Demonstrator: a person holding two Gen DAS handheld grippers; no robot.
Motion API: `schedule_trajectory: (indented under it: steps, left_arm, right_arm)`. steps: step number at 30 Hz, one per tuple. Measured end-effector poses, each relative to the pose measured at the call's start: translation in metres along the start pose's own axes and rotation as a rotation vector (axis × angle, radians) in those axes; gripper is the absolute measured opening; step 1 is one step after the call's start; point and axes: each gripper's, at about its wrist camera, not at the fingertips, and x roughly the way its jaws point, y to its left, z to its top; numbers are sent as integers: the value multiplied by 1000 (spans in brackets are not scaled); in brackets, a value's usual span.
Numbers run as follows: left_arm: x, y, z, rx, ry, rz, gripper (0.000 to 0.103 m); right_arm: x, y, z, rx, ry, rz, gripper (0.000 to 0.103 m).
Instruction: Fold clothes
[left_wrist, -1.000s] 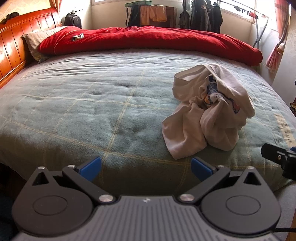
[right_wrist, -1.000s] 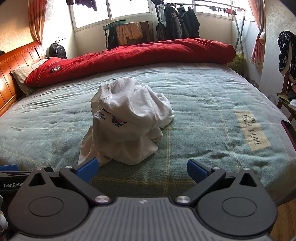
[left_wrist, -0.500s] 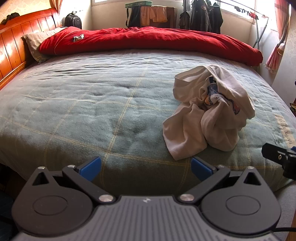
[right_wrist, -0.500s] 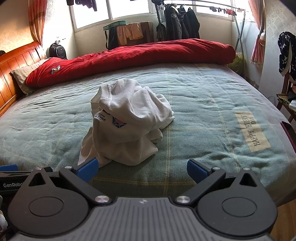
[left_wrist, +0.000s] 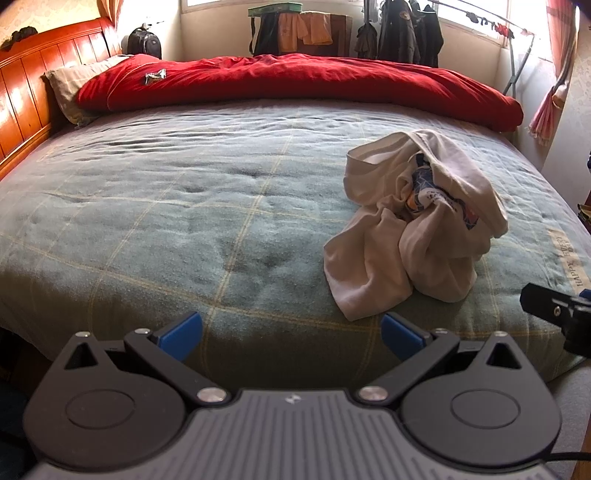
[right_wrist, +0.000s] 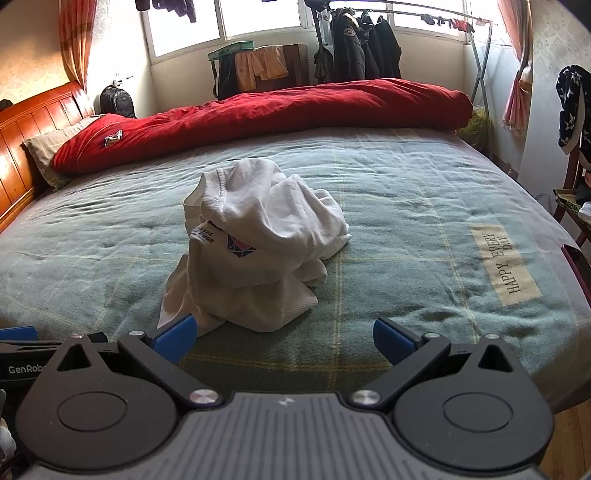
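Our left gripper (left_wrist: 291, 330) carries two blue fingertips (left_wrist: 181, 329) on black linkage arms. Behind the jaws, each arm pivots on a silver screw (left_wrist: 211, 395), and smaller screws sit at the outer joints. On either side of the jaws sits a rounded black housing with a circular recess and a triangular cut-out. Between the housings lies a grey ribbed body bearing a small white logo. A thin black cable leaves its right side. Our right gripper (right_wrist: 282, 330) is built identically. Left of its jaws, a black part shows white lettering reading "GenRob", cut off by the housing.
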Motion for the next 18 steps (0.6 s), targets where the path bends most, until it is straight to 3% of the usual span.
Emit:
schedule_trajectory:
  steps: [18]
  left_arm:
    - [0, 0, -1, 0, -4, -3, 102]
  right_arm:
    - [-1, -1, -2, 7, 2, 3, 103]
